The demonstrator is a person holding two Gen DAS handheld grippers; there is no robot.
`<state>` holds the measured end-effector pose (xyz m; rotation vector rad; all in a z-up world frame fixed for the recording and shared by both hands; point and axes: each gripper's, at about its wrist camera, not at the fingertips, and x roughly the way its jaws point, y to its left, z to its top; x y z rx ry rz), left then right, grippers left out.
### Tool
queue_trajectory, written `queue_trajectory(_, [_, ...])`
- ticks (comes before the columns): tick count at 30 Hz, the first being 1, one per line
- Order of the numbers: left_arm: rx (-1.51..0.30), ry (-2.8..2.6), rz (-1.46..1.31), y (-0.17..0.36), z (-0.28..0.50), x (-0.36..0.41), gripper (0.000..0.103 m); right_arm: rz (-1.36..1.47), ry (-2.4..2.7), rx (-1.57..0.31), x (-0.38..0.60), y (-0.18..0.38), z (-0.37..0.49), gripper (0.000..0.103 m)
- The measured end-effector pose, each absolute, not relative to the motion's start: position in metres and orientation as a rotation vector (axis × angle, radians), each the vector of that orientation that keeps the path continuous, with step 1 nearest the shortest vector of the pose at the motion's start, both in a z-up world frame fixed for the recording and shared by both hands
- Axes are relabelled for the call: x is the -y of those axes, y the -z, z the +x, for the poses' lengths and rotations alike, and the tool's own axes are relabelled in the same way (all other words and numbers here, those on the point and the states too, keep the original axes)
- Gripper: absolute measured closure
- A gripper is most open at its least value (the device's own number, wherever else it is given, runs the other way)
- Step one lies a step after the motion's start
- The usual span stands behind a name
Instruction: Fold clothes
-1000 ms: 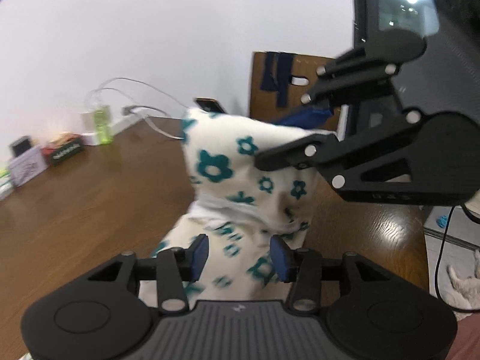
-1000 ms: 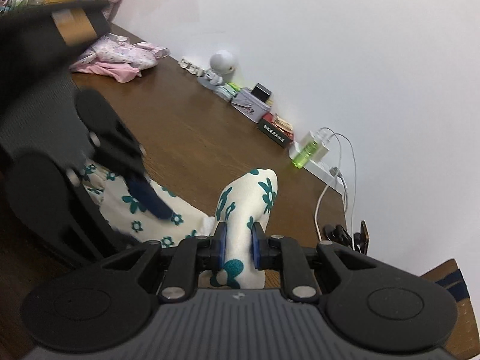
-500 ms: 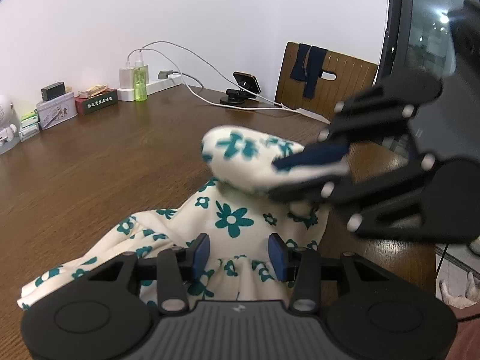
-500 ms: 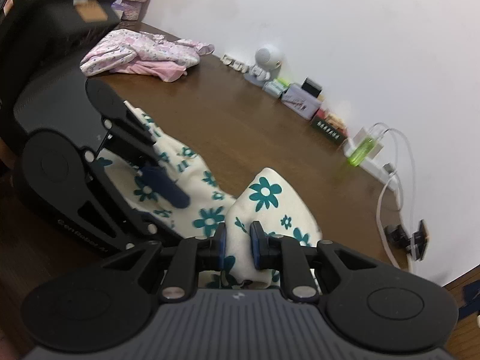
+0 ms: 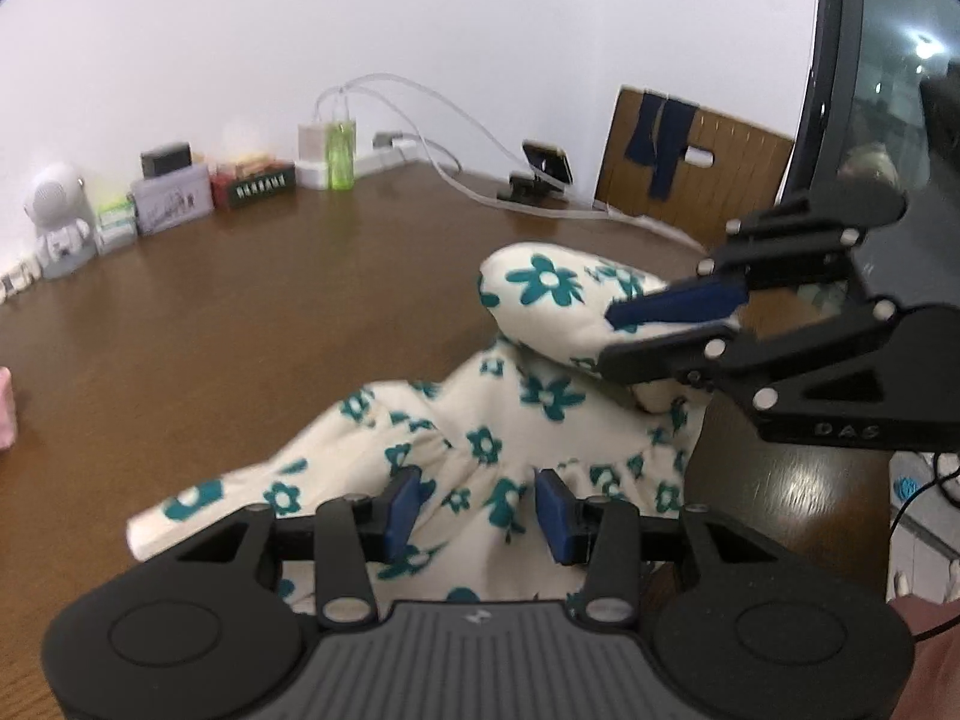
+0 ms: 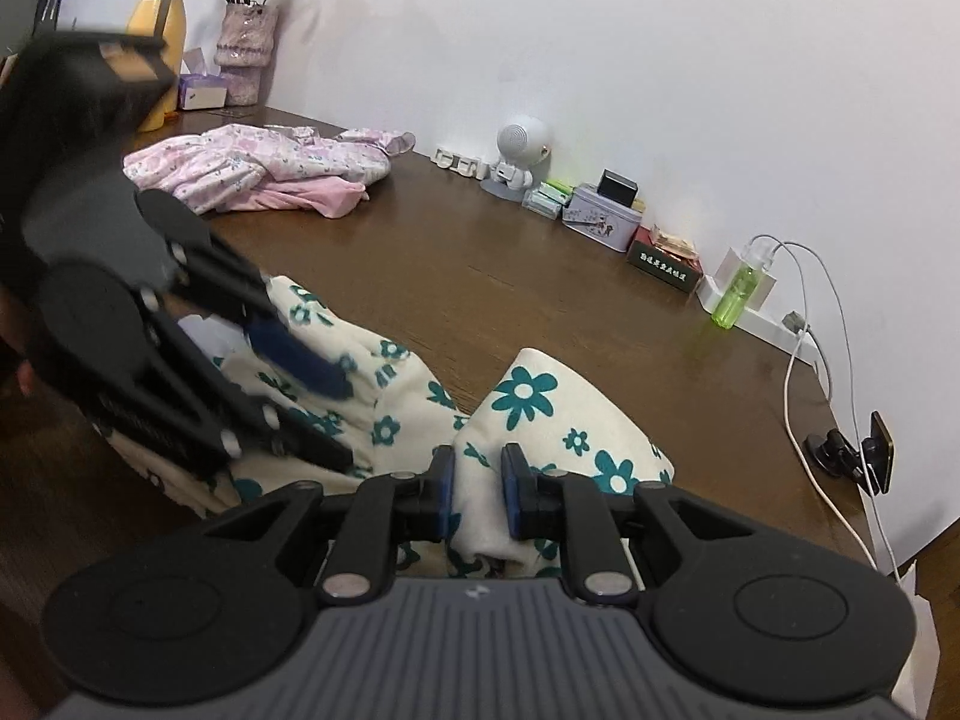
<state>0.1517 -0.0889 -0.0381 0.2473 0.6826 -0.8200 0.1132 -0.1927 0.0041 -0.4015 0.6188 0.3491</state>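
A cream garment with teal flowers (image 5: 480, 420) lies crumpled near the front of the brown table (image 5: 240, 312); it also shows in the right wrist view (image 6: 540, 414). My left gripper (image 5: 477, 507) hovers over its gathered part with the jaws apart and cloth between them. My right gripper (image 6: 477, 495) is shut on a raised fold of the garment and holds it up; in the left wrist view it (image 5: 672, 324) comes in from the right. The left gripper (image 6: 300, 396) shows at the left of the right wrist view.
A pile of pink clothes (image 6: 264, 174) lies at the far left of the table. Along the wall stand a white robot figure (image 6: 519, 156), tins and boxes (image 6: 603, 216), a green bottle (image 6: 738, 288) and cables. A phone stand (image 5: 540, 174) and a wooden chair (image 5: 690, 168) are at the right.
My right gripper has carried the held fold a little higher and to the right. The garment has spread flatter on the table. The left gripper stays open over it.
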Motion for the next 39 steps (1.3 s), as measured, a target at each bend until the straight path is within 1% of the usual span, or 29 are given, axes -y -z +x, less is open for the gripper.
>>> queue_trajectory(6, [-0.687, 0.822, 0.235, 0.039, 0.154, 0.085, 0.062, -0.356, -0.379, -0.622, 0.192, 0.0, 0.115, 0.087])
queue_trajectory(9, [-0.688, 0.821, 0.239, 0.04, 0.154, 0.087, 0.062, -0.33, -0.396, -0.609, 0.189, -0.003, 0.113, 0.09])
queue_trajectory(14, [-0.689, 0.823, 0.225, 0.037, 0.156, 0.085, 0.062, -0.294, -0.409, -0.626, 0.189, 0.005, 0.115, 0.09])
queue_trajectory(17, [-0.676, 0.816, 0.201, 0.029, 0.155, 0.08, 0.062, -0.229, -0.424, -0.611, 0.197, 0.004, 0.113, 0.09])
queue_trajectory(22, [-0.58, 0.854, 0.129, -0.001, 0.159, 0.075, 0.061, -0.162, -0.439, -0.596, 0.208, 0.003, 0.11, 0.089])
queue_trajectory(25, [-0.583, 0.855, 0.159, -0.006, 0.171, 0.086, 0.061, -0.146, -0.436, -0.571, 0.212, -0.001, 0.104, 0.084])
queue_trajectory(28, [-0.626, 0.839, 0.178, 0.001, 0.182, 0.094, 0.062, -0.151, -0.408, -0.542, 0.218, -0.009, 0.095, 0.075])
queue_trajectory(29, [-0.64, 0.834, 0.185, 0.005, 0.184, 0.096, 0.062, -0.166, -0.392, -0.533, 0.219, -0.011, 0.092, 0.067])
queue_trajectory(30, [-0.65, 0.83, 0.191, 0.009, 0.184, 0.097, 0.062, -0.181, -0.376, -0.523, 0.219, -0.013, 0.09, 0.056])
queue_trajectory(33, [-0.677, 0.816, 0.191, 0.02, 0.181, 0.093, 0.062, -0.271, -0.365, -0.513, 0.209, -0.014, 0.085, 0.041])
queue_trajectory(35, [-0.683, 0.806, 0.179, 0.025, 0.176, 0.086, 0.062, -0.338, -0.38, -0.52, 0.197, -0.007, 0.086, 0.037])
queue_trajectory(36, [-0.684, 0.801, 0.174, 0.027, 0.174, 0.083, 0.062, -0.37, -0.377, -0.528, 0.191, -0.002, 0.088, 0.037])
queue_trajectory(38, [-0.689, 0.794, 0.169, 0.03, 0.171, 0.078, 0.062, -0.445, -0.337, -0.541, 0.18, 0.01, 0.092, 0.038])
queue_trajectory(39, [-0.692, 0.791, 0.167, 0.031, 0.17, 0.075, 0.062, -0.476, -0.319, -0.545, 0.177, 0.015, 0.094, 0.042])
